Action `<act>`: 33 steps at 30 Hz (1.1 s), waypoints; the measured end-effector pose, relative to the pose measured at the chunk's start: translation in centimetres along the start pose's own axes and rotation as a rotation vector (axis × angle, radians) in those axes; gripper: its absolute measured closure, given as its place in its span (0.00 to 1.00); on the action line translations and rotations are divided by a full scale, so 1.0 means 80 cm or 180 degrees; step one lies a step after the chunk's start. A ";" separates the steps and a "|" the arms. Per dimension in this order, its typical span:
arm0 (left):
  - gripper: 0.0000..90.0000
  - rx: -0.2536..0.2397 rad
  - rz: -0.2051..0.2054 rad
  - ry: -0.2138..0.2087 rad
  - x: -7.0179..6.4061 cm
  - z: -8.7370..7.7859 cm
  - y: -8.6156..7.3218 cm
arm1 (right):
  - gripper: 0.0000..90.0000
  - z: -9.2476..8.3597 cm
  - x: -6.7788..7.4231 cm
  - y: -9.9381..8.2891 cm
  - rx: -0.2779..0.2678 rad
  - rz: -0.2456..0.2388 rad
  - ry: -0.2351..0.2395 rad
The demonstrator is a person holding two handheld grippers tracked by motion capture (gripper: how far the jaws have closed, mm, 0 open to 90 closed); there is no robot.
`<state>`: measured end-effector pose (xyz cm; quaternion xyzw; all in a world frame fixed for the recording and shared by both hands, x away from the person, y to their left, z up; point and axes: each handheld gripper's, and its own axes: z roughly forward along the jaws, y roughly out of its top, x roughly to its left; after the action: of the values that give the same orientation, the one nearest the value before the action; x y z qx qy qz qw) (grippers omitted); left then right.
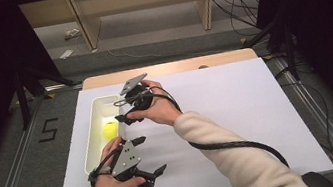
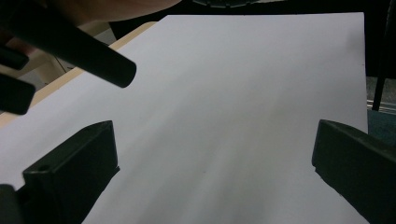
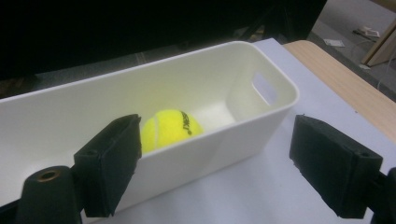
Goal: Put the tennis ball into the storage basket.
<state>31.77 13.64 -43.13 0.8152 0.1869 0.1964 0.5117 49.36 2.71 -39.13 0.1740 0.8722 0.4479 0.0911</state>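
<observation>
The tennis ball point(image 3: 171, 127) lies inside the white bin point(image 3: 280, 100), just ahead of my right tongs point(image 3: 215, 163), which are spread and empty. My left tongs point(image 2: 215, 172), also spread, point away over the bare sheet point(image 2: 243, 93).

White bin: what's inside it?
The white bin holds one yellow tennis ball resting on its floor. The near wall and the right gripper, jaws open, cover part of the floor, so anything lying there can't be seen.
</observation>
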 end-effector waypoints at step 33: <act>0.00 0.0022 -0.0027 -0.0027 -0.001 0.001 -0.001 | 0.20 -0.156 -0.040 -0.131 -0.0033 0.0265 -0.0488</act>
<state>31.73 13.59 -43.28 0.8171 0.1888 0.1902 0.5104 46.06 -13.49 -40.36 0.2433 0.8524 0.4412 0.1398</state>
